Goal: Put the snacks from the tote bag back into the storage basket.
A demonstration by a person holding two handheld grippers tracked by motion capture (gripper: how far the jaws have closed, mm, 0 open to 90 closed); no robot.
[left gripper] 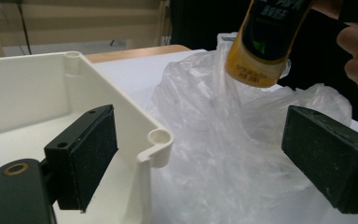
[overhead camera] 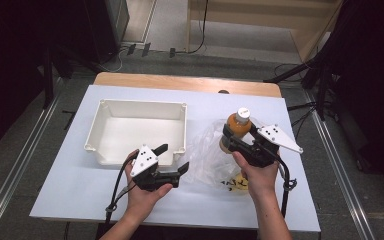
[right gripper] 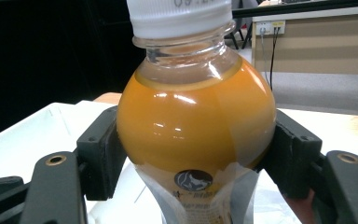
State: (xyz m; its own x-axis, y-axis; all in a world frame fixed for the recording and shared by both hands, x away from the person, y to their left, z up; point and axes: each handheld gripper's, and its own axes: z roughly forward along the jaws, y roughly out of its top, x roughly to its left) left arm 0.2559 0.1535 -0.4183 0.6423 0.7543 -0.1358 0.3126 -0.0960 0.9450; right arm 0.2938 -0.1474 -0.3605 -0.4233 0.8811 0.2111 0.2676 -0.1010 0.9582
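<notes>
We see our right gripper point(overhead camera: 238, 136) clamping an orange-juice bottle point(overhead camera: 238, 126) above a plastic bag point(overhead camera: 207, 155); beside the bag, our left gripper point(overhead camera: 172, 157) gapes by a white bin point(overhead camera: 111, 106).

We've got one fixed camera up high on the person's side, looking forward and down over the whole table point(overhead camera: 80, 195). The other two ride on the grippers and look along their own jaws from close up: the left one faces the plastic bag point(left gripper: 223, 154) and tray corner point(left gripper: 160, 140), the right one sits right up against the orange bottle point(right gripper: 196, 126). All three catch that bottle.
</notes>
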